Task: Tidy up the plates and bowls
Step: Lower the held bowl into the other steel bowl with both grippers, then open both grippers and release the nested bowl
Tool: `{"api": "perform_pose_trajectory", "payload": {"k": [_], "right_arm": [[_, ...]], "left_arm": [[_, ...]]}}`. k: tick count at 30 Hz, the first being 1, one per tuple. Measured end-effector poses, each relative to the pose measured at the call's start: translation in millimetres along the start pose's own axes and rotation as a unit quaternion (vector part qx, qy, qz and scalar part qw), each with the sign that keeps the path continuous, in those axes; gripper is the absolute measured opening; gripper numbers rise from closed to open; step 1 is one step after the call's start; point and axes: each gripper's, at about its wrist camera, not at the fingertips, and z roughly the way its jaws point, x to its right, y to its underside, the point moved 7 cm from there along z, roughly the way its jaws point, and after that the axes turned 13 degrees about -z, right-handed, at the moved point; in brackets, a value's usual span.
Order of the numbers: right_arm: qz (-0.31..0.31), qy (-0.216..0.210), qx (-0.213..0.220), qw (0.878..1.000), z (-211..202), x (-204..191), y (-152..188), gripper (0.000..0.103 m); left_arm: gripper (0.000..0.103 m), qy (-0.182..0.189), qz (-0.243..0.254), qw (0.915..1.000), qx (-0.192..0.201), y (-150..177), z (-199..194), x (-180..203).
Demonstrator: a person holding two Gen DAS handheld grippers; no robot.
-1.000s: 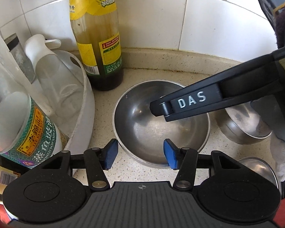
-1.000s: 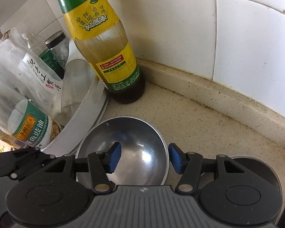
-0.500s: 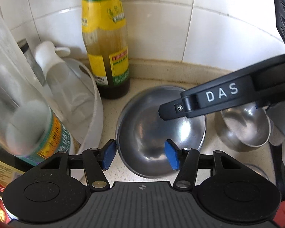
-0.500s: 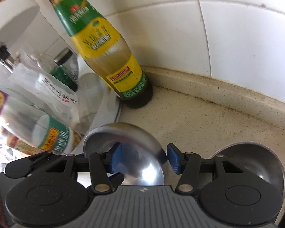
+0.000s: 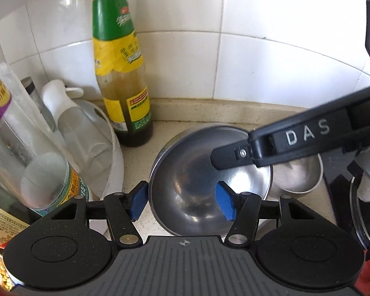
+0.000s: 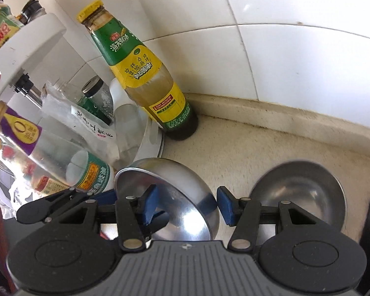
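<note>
Just ahead of the left gripper (image 5: 182,201), a steel bowl (image 5: 199,185) sits tipped up on the speckled counter (image 5: 234,116), its rim slanting and its hollow turned toward the left camera and somewhat up. The left gripper's blue pads (image 5: 137,201) are spread wide; one lies outside the bowl's left edge, the other shows in front of its hollow, and whether either touches the metal cannot be told. The right gripper (image 6: 186,206) reaches in from the right in the left view as a long black arm marked DAS (image 5: 305,135), slanting down to the bowl's upper right rim. Its own view shows the same steel bowl (image 6: 185,194) from the side and back, hollow turned to the left, with the gripper's fingers spread, one pad in front of the hollow and the other past the outer wall; a grip cannot be confirmed. Only that view shows the bowl's convex back. Beside it on the right rests a second, smaller steel bowl (image 6: 301,194), upright. Farther back a tall sauce bottle (image 5: 122,79) stands against the white tiled wall (image 5: 271,56), next to a white rack (image 5: 114,157) crowded with bottles.
</note>
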Motion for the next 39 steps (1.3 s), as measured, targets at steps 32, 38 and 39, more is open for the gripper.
{"api": "perform_pose_trajectory", "payload": {"k": [32, 38, 39], "right_arm": [[0.110, 0.029, -0.059, 0.992, -63, 25, 89, 0.055], [0.108, 0.048, -0.043, 0.992, -74, 33, 88, 0.055], [0.113, 0.048, -0.037, 0.992, -76, 37, 87, 0.055]], "left_arm": [[0.073, 0.067, 0.097, 0.9923, -0.040, 45, -24, 51], [0.075, 0.052, 0.080, 0.9950, -0.028, 31, -23, 41], [0.076, 0.051, 0.078, 0.9953, -0.027, 29, -21, 40]]}}
